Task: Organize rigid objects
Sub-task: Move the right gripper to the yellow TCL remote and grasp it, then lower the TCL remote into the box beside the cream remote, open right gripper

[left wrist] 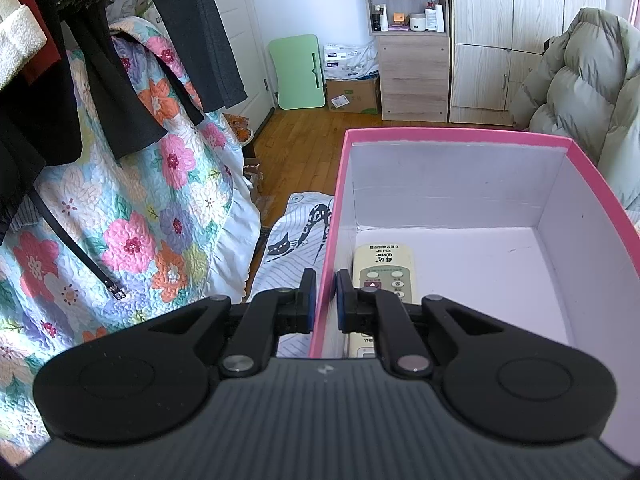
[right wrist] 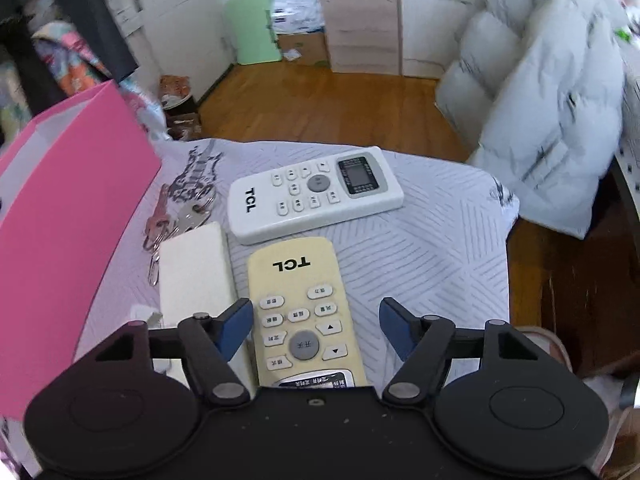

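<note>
Pink box [left wrist: 325, 248] wall pinched in left gripper [left wrist: 326, 300]; right gripper [right wrist: 316, 330] wide open, empty, over yellowed remote [right wrist: 303, 312]

1. Your box [left wrist: 592, 184] was pink outside and white inside.
2. At twelve o'clock from your right gripper [right wrist: 316, 322], whose pads were blue, lay a cream remote [right wrist: 300, 304].
3. Beyond it sat a white remote [right wrist: 316, 192].
4. The cloth [right wrist: 432, 256] was pale with grey stripes.

left wrist: close, along pink box [left wrist: 592, 184] wall | right wrist: low over table | shared: box
</note>
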Demonstrator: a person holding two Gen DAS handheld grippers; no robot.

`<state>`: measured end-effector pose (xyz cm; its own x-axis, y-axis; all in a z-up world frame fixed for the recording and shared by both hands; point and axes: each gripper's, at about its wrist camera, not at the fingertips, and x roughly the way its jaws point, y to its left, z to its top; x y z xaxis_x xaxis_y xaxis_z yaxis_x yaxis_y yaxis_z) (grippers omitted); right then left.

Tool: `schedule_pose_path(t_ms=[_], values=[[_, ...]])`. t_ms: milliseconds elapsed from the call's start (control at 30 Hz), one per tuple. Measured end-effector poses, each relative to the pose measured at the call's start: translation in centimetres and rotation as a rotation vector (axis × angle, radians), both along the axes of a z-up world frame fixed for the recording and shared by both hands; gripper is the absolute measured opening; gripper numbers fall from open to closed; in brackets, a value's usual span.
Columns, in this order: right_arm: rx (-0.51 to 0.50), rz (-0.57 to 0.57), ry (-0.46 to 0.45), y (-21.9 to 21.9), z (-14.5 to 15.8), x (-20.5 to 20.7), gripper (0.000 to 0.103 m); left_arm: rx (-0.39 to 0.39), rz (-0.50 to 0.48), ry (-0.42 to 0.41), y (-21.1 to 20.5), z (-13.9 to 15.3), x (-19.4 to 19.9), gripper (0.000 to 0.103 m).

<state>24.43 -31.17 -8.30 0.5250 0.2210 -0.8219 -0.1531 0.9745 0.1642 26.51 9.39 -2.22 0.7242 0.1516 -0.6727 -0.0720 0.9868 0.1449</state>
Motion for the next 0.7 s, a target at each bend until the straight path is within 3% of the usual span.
schedule_pose_path(t_ms=[167,267,333,400,433,533,700], values=[[-0.074,-0.004,-0.023,0.5,0.4,-0.4,0.073,-0.001,0.000,-0.001,0.0,0.0,0.0,0.008],[-0.077,0.043,0.034,0.9,-0.3,-0.2,0.074,-0.003,0.001,-0.001,0.0,0.0,0.0,0.008],[-0.130,0.062,0.008,1.4,-0.7,-0.5,0.075,-0.004,0.000,-0.001,-0.1,-0.1,0.0,0.008],[-0.108,0.041,0.012,1.2,-0.7,-0.3,0.073,0.003,0.000,0.001,0.0,-0.1,0.1,0.008],[-0.108,0.034,-0.009,1.2,-0.6,-0.3,0.062,0.000,0.001,0.001,0.1,-0.2,0.1,0.008],[-0.165,-0.001,-0.042,2.0,-0.4,-0.6,0.061,0.004,0.000,0.002,0.2,-0.2,0.1,0.008],[-0.125,-0.036,-0.168,2.4,1.9,-2.4,0.061,0.002,0.001,0.002,0.1,-0.2,0.1,0.008]])
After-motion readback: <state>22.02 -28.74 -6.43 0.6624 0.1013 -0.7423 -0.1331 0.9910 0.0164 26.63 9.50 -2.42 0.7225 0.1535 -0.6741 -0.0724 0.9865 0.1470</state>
